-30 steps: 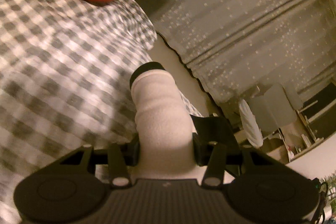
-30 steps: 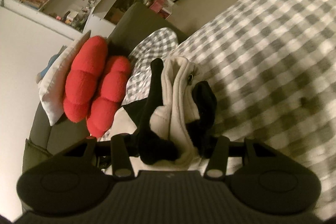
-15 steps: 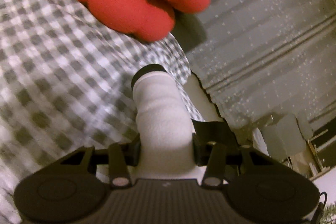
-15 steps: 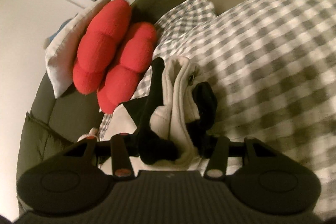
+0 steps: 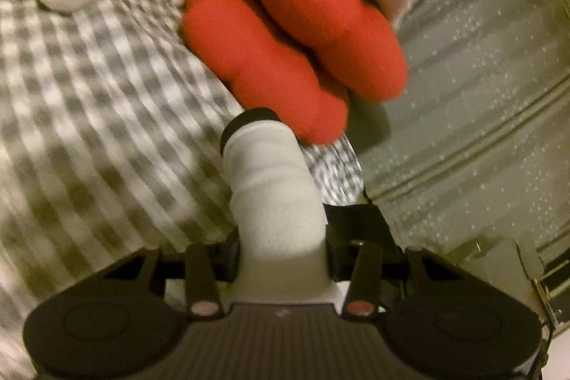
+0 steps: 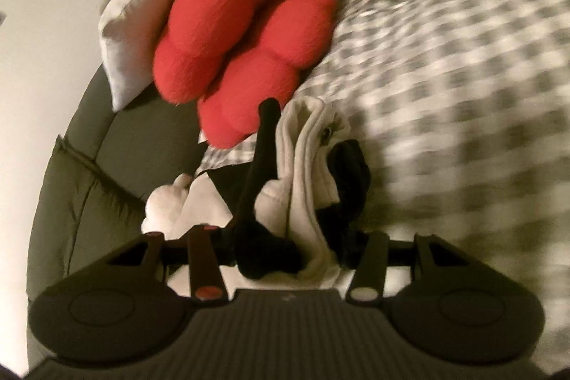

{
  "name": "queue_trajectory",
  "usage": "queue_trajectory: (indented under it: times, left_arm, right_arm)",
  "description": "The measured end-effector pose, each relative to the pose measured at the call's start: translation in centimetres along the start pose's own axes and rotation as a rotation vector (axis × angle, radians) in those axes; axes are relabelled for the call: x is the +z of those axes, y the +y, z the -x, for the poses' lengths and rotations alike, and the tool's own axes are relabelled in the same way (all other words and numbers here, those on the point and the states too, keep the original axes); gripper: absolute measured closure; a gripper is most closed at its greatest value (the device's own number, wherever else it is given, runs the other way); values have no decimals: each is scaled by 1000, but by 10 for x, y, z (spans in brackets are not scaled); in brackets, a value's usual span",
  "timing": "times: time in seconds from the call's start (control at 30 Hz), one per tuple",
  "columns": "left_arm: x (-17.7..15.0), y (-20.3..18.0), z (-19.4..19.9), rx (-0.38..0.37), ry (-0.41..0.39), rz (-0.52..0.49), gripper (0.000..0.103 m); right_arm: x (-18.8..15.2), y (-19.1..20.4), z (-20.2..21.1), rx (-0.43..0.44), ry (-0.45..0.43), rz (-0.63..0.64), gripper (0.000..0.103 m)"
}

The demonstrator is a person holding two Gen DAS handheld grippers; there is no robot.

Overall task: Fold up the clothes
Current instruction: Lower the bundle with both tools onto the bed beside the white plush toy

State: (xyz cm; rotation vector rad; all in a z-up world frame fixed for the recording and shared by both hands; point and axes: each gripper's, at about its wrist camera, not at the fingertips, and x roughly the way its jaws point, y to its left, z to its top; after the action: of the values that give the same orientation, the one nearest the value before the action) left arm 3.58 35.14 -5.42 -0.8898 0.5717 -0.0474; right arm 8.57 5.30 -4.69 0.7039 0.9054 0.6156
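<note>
A: Where do we stand with the folding?

B: We have the white fleece garment clamped at two spots. Our left gripper (image 5: 281, 259) pinches a rolled sleeve (image 5: 274, 187) with a black cuff pointing to 12 o'clock. Our right gripper (image 6: 295, 244) is closed on a bunched white and black part (image 6: 306, 180).

A: And the surroundings?

B: The checked bed cover (image 5: 89, 116) lies below us, and the red cushion (image 5: 285, 34) sits at 12 o'clock.

A: Next move?

B: We judge the garment is being carried. We should lay it flat on the bed, clear of the cushion, and keep both ends level.
</note>
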Motion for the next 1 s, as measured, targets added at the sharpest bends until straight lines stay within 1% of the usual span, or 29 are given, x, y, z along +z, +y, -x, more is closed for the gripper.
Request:
queue_trajectory:
  times: [0.2,0.43,0.67,0.9,1.0]
  left_arm:
    - [31,28,30,56,-109,0,58]
    - [58,66,57,127,-219,36,59]
    - [66,93,91,195,-330,64,59]
    - [63,113,132,283,-457,90,59]
    - [56,119,147,339,-514,107,59]
  right_arm:
    - [1,36,-60,67,68,56,51]
    - [-2,72,-128,132,153,114,51]
    - [-19,105,-176,194,238,169,51]
    - [-44,138,-219,264,328,224,51]
    - [-57,152,-235,280,370,255,52]
